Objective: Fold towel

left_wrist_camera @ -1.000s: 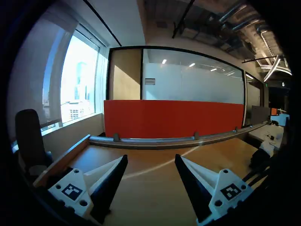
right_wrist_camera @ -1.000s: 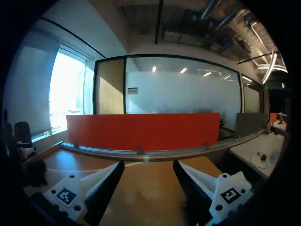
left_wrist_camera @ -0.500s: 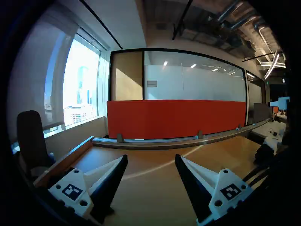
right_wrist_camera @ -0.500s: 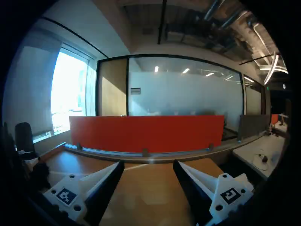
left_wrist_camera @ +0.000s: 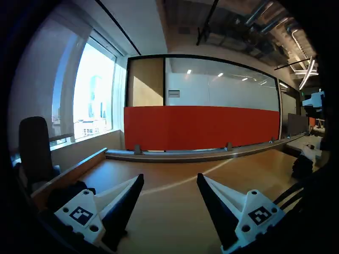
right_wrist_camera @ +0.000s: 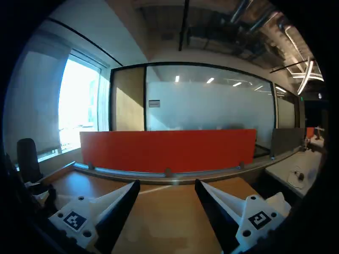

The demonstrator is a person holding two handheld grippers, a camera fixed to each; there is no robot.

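The left gripper [left_wrist_camera: 169, 175], white plastic fingers with black inner faces and square black-and-white markers, is spread wide with nothing between its jaws. It hangs above a bare, light-brown wooden desktop [left_wrist_camera: 178, 211]. The right gripper [right_wrist_camera: 167, 182] is built the same way, and it too is wide apart and empty over that desktop [right_wrist_camera: 169, 220].

Where the towel lies cannot be told.

A black chair back [left_wrist_camera: 34, 144] stands to the left. At the desk's far edge rises a long orange-red divider panel [left_wrist_camera: 199, 127]. Behind it are a frosted glass wall [left_wrist_camera: 220, 91] and a bright window [left_wrist_camera: 93, 101].
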